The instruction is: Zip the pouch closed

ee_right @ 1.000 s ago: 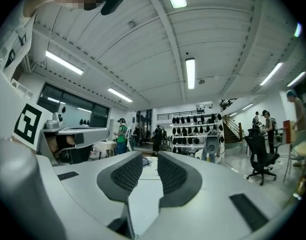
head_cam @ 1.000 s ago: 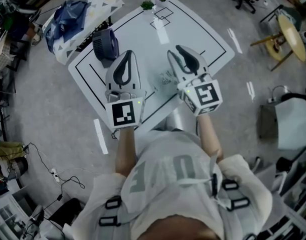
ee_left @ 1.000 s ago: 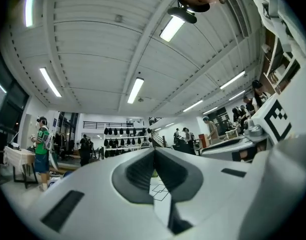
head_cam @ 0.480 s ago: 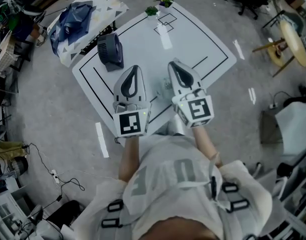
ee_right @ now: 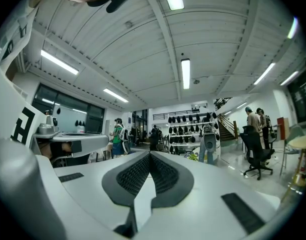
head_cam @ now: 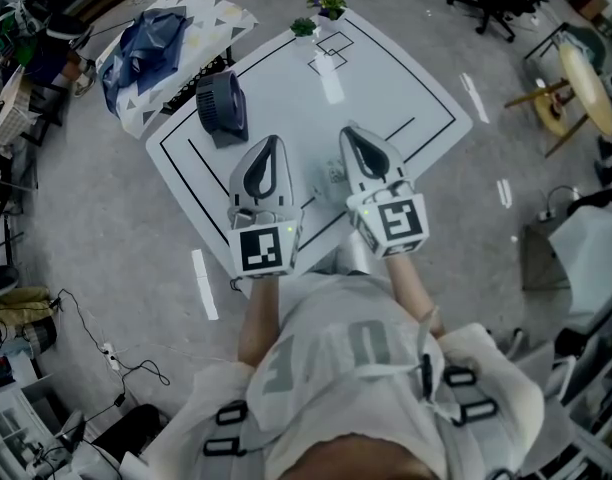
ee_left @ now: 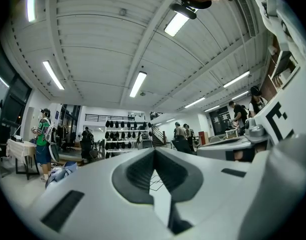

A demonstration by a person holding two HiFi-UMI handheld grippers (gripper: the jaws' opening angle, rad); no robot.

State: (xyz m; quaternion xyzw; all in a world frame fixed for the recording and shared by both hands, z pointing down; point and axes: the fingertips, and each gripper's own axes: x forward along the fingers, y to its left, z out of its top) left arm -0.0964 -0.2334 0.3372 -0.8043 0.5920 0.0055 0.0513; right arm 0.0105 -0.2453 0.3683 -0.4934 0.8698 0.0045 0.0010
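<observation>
White table (head_cam: 406, 88), dark pouch (head_cam: 221, 106) far left; left gripper (head_cam: 269, 143) and right gripper (head_cam: 349, 133) both fully closed, empty. Best: one pins pouch, other zips steadily.

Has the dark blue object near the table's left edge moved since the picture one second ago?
No. The dark blue object still sits by the same stretch of the black line on the table; only the camera has shifted slightly.
</observation>
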